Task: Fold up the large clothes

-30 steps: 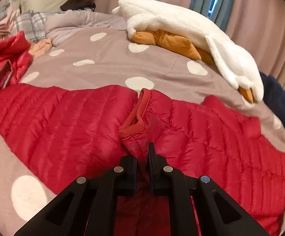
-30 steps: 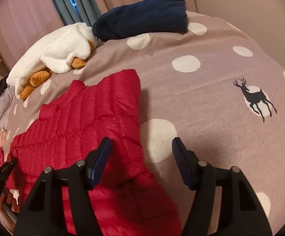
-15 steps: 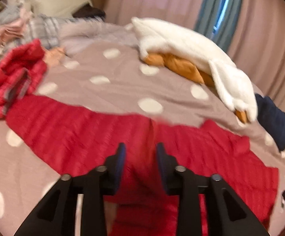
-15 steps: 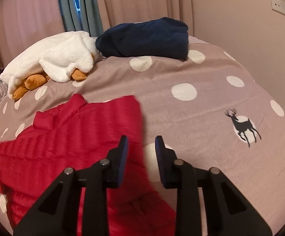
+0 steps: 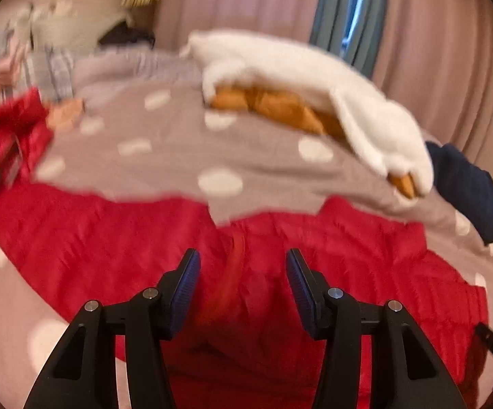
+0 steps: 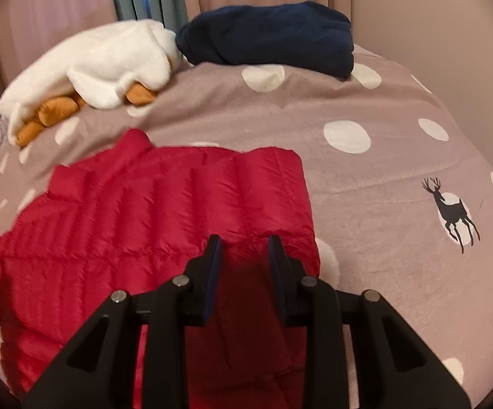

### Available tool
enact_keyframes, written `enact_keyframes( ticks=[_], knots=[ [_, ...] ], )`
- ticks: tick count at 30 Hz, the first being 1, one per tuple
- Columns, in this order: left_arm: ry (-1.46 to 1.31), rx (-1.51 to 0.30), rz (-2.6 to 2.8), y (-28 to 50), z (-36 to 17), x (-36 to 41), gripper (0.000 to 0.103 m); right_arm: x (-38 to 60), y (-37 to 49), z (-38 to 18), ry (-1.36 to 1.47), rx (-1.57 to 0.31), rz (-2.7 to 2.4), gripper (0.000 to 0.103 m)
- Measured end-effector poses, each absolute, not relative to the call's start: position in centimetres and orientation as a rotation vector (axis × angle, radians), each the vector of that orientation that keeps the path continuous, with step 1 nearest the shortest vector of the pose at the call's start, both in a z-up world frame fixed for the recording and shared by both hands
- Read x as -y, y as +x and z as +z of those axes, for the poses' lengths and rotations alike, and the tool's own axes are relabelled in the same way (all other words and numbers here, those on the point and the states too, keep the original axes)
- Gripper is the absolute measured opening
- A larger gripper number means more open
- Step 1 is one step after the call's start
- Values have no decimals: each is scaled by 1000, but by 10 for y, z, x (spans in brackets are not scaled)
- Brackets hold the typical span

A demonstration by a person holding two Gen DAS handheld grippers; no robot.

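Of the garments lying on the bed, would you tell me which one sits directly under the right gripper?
The red puffer jacket; the white fleece and navy garment lie far back by the curtains.

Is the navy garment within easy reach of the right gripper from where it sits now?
Probably not: the right gripper is down at the red jacket, with open bedspread between it and the navy garment.
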State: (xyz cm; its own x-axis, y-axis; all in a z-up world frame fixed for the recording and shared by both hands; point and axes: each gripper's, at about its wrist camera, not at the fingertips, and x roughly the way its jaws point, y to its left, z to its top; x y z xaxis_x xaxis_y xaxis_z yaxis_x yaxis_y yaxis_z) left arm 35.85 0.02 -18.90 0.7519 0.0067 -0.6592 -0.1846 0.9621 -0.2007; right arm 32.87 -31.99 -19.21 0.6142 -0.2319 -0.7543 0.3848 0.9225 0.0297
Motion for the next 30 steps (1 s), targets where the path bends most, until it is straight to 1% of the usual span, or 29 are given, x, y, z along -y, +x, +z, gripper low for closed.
enact_keyframes(
  ticks=[3,5,10,14,18,20,22,24,25,26,28,30],
  knots=[
    [-283,-878,116,376,-225,0,51,326,329,-204,220,-856,-367,28],
    [-204,-842,108,375,-238,8,51,327,329,-212,221,-860,-365,28],
    [-167,-838,129,373,-238,14,51,321,330,-226,172,-851,-390,28],
    [-178,-825,128,371,-236,13,51,318,331,-226,158,-848,-409,28],
    [-214,-810,135,360,-223,2,51,322,320,-212,216,-843,-412,29],
    [-226,-797,113,353,-211,-8,51,324,313,-201,247,-838,-404,33],
    [-221,-766,134,342,-196,-23,51,325,304,-189,265,-823,-422,41],
    [-213,-746,157,333,-184,-41,53,324,293,-178,269,-798,-425,45],
    [-215,-741,159,329,-180,-50,57,321,289,-174,264,-792,-422,45],
    [-230,-735,158,324,-174,-64,64,319,286,-171,258,-787,-416,45],
    [-296,-727,169,314,-168,-94,75,314,277,-164,246,-780,-408,47],
    [-397,-718,198,304,-165,-130,80,310,269,-160,236,-774,-402,47]
  ],
)
